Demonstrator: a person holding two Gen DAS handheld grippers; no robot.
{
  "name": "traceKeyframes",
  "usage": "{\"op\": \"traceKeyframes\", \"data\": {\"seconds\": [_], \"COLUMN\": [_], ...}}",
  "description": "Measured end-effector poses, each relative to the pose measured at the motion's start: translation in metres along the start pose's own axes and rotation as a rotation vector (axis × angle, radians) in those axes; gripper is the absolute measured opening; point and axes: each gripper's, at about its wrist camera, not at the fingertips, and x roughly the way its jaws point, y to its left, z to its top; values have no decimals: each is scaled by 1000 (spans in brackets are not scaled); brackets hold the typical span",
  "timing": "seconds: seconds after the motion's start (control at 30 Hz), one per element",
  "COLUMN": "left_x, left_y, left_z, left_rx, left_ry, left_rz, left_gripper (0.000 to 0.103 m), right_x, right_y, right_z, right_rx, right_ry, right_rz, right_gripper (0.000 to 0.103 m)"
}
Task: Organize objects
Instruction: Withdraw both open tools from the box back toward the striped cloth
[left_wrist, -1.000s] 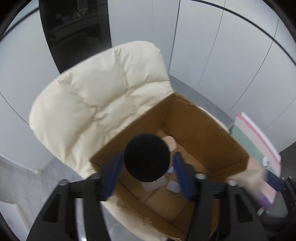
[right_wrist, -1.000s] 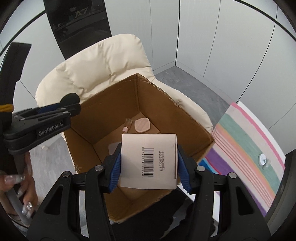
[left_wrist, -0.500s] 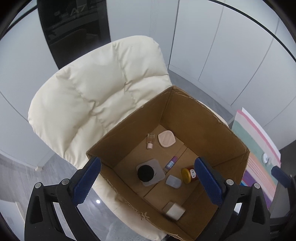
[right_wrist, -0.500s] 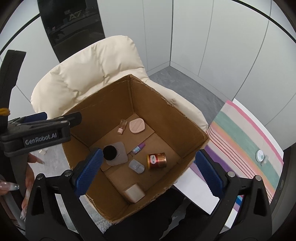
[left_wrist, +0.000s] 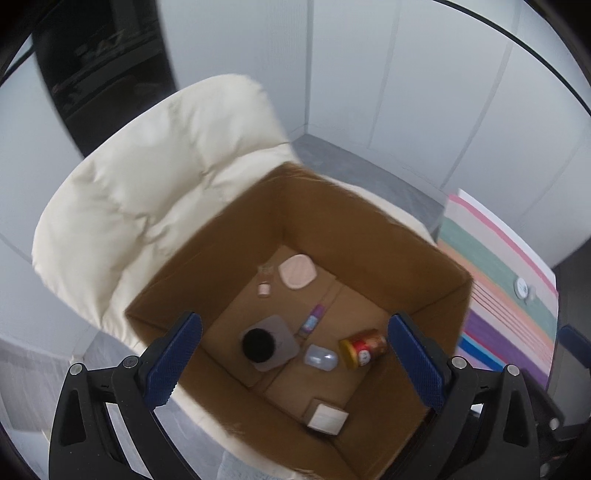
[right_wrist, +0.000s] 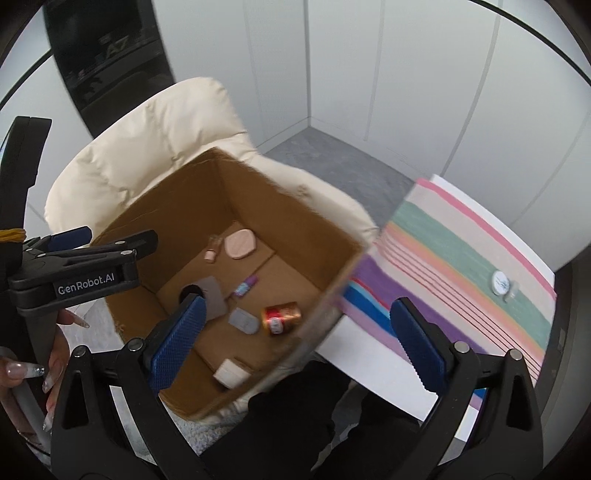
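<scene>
Hovering above the cardboard box (left_wrist: 373, 225) on the cream chair (left_wrist: 155, 192), the left gripper (left_wrist: 295, 354) and right gripper (right_wrist: 295, 332) both gaped wide and empty, while the black-capped item (left_wrist: 258, 345), red tin (left_wrist: 364, 347) and small white box (left_wrist: 327, 417) lay on the box floor.

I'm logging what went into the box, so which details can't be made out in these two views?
- Red-and-gold can: label too small and blurred in both views.
- Black round item: partly hidden by the right gripper's finger in the right wrist view.
- White disc on the striped mat: print too small.
- Cardboard box: near rim motion-blurred.
</scene>
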Motion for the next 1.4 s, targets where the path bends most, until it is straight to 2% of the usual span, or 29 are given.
{"op": "traceKeyframes", "data": {"seconds": [0.43,0.7,0.9,1.07,1.23,1.33,1.4], "left_x": [-13,-19,-20,-11,17,36,51], "left_y": [-157,-259,-320,-352,-367,-373,-381], "left_z": [-27,-50,-64,-70,-58,-49,-42], "left_rx": [287,404,442,495,438,400,410], "left_ry": [-14,43,61,51,100,108,101], "left_rz": [-147,-260,-302,-284,-283,-280,-252], "left_gripper": [102,102,102,102,102,102,102], "right_x": [-47,-82,-101,-101,-85,-68,-52], "right_y": [-132,-214,-276,-310,-339,-356,-369], "right_z": [-50,-100,-141,-162,-169,-167,-163], "right_rx": [249,379,498,539,562,571,573], "right_ry": [-31,-41,-60,-62,-77,-82,-80], "right_rz": [-131,-208,-253,-267,-257,-249,-241], "right_gripper": [101,101,101,101,101,101,101]}}
